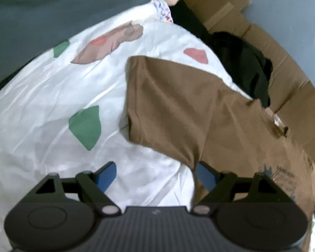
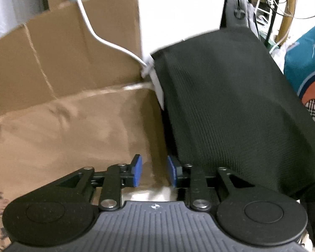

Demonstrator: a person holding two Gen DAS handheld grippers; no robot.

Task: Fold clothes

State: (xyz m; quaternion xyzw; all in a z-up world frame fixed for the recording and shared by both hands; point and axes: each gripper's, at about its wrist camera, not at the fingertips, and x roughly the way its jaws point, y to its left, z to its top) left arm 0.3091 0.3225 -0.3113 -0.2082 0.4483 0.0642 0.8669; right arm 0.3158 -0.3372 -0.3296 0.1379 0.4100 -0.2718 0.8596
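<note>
Barely begun — brown shirt (image 1: 178,105) sprawled unfolded at frame centre on the white sheet (image 1: 42,105); left tongs (image 1: 155,177) spread wide, right tongs (image 2: 154,173) apart around its cloth, unclamped.

- Brown T-shirt (image 1: 178,109): short-sleeved knit, partly spread on a white sheet (image 1: 42,105) with green, red and brown patches. One sleeve lies flat, its hemmed cuff toward the sheet's middle. The body runs off toward the right side of the left wrist view, rumpled, with a dark printed graphic (image 1: 283,178) showing near the lower right. A fold of the fabric touches the right pad of the left gripper.
- Same shirt in the right wrist view (image 2: 73,130): tan-brown cloth, creased and blurred, its edge lying between the two blue pads.
</note>
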